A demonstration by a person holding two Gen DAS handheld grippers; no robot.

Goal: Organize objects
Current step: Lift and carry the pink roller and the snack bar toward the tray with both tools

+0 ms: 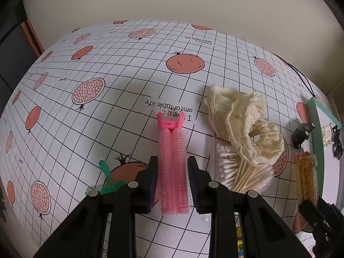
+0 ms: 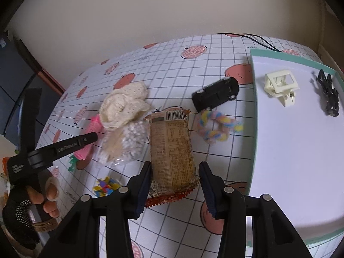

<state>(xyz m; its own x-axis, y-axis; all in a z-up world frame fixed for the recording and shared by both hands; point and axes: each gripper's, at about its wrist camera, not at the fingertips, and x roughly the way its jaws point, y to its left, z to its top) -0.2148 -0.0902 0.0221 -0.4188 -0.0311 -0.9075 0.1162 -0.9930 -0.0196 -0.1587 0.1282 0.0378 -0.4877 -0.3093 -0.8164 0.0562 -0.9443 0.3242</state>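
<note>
My left gripper [image 1: 172,160] is low over the table, its pads pressed against both sides of a pink hair roller clip [image 1: 172,142] that lies lengthwise on the cloth. In the right wrist view the same gripper [image 2: 91,138] covers that pink clip [image 2: 94,123]. My right gripper [image 2: 175,164] stands open astride a brown snack packet [image 2: 172,148], with a small gap at its right finger. A white tray with a green rim [image 2: 253,111] holds a cream claw clip [image 2: 280,86] and a black claw clip [image 2: 327,95].
A cream crocheted cloth [image 1: 243,124] lies over a bag of cotton swabs [image 1: 234,172]. A black toy car [image 2: 215,95] and a pastel braided ring [image 2: 217,126] sit near the tray. A green plastic piece [image 1: 107,180] and small coloured bits [image 2: 105,186] lie near the front. A gloved hand [image 2: 21,206] holds the left gripper.
</note>
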